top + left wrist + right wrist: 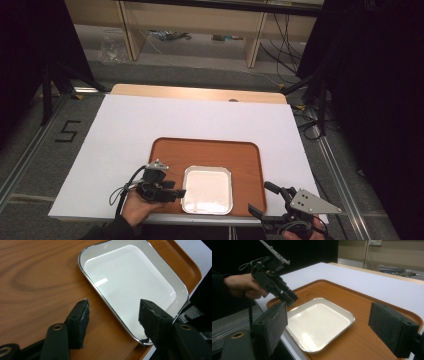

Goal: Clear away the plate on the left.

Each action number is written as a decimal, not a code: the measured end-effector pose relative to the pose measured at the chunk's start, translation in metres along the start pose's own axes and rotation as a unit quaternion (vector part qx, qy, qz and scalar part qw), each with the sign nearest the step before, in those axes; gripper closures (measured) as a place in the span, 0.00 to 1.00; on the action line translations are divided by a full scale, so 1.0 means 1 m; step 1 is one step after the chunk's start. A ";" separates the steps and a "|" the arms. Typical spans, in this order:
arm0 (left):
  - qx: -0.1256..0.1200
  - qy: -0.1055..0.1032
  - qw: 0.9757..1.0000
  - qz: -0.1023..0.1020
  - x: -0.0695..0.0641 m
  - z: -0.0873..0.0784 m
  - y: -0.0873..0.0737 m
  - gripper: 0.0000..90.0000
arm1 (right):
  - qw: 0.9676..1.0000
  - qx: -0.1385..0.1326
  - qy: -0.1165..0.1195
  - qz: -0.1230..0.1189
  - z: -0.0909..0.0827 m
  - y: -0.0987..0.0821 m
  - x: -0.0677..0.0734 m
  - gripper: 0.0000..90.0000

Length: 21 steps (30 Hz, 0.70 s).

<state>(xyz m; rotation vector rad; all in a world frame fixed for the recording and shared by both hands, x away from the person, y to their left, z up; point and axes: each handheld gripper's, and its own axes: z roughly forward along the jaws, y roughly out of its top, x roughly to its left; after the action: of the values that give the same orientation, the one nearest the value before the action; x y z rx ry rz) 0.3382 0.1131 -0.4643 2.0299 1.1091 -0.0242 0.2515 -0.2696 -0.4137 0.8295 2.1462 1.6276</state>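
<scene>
We see the left gripper [176, 192] at about 7 o'clock from the middle of the high view, at the left edge of the white square plate [208, 189], and its jaws are spread. In the left gripper view one jaw stands over the bare wood of the brown tray [37, 277] and the other over the inside of the plate [132, 282], so the plate's metal rim runs between them; the pads do not press on it, and whether a tip rests on a surface we cannot tell. The plate lies flat on the tray, toward the tray's near edge, at about 6 o'clock in the high view, and the tray lies on the white table cover [125, 130]. The right gripper [260, 197] is at about 5 o'clock, near the tray's near right corner, with its jaws wide apart and nothing between the pads; in the right gripper view its two grey pads stand on both sides of the plate [319, 323] but well in front of it. The right hand is cut off by the bottom border of the high view, and the left forearm also goes out there. In the right gripper view the left gripper [288, 297] partly covers the plate's far corner, and the plate's near corner is hidden behind the left pad.
</scene>
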 end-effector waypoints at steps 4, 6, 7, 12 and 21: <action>0.004 0.009 1.000 0.013 0.003 -0.005 0.002 0.40 | 1.000 0.000 -0.001 -0.002 0.000 0.000 0.000 0.19; -0.016 0.012 1.000 0.000 0.002 -0.005 0.002 0.40 | 1.000 0.000 0.000 -0.001 0.000 0.000 0.000 0.19; -0.012 0.013 1.000 0.008 0.004 -0.007 0.002 0.39 | 1.000 0.000 0.000 -0.001 0.000 0.000 0.000 0.19; -0.030 0.020 0.999 0.003 0.006 -0.011 0.002 0.37 | 1.000 -0.001 0.001 0.000 0.000 0.000 -0.001 0.19; -0.052 0.015 0.999 0.000 0.007 -0.016 0.003 0.35 | 1.000 -0.002 0.002 -0.001 0.001 0.000 -0.001 0.19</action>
<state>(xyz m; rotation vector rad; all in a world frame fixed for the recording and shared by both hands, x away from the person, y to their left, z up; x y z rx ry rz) 0.3388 0.1278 -0.4539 1.9434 1.1071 0.0635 0.2525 -0.2695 -0.4138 0.8239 2.1450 1.6325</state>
